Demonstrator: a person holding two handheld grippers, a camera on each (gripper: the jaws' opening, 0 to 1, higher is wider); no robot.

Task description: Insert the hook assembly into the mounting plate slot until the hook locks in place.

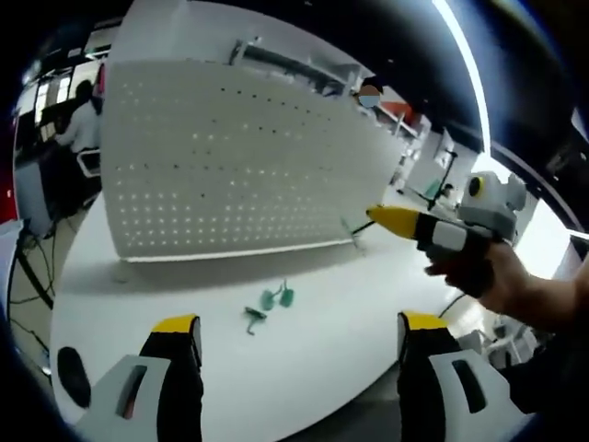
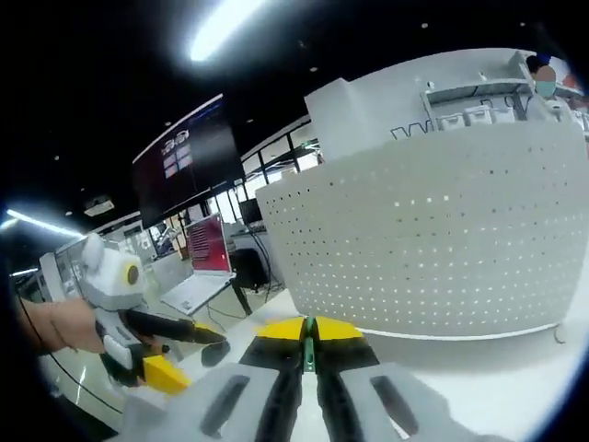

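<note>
A white pegboard plate (image 1: pixel 230 157) stands upright on the round white table (image 1: pixel 368 304). Two small green hook pieces (image 1: pixel 276 298) lie on the table in front of it, ahead of my left gripper (image 1: pixel 299 331), which is open wide and holds nothing. My right gripper (image 1: pixel 386 219) comes in from the right in a person's hand, its yellow tips closed near the plate's lower right corner, with a thin hook (image 1: pixel 352 230) at them. In the right gripper view the right gripper (image 2: pixel 309 330) is shut on a thin green hook (image 2: pixel 310 339) and faces the pegboard (image 2: pixel 433 249). The left gripper (image 2: pixel 184 354) is open at the left.
The near table edge curves close behind my left jaws. A dark round spot (image 1: pixel 69 373) sits near the table's left rim. A person (image 1: pixel 78 124) sits at a desk beyond the plate. A laptop (image 2: pixel 198 276) and a large dark screen (image 2: pixel 179 166) stand in the background.
</note>
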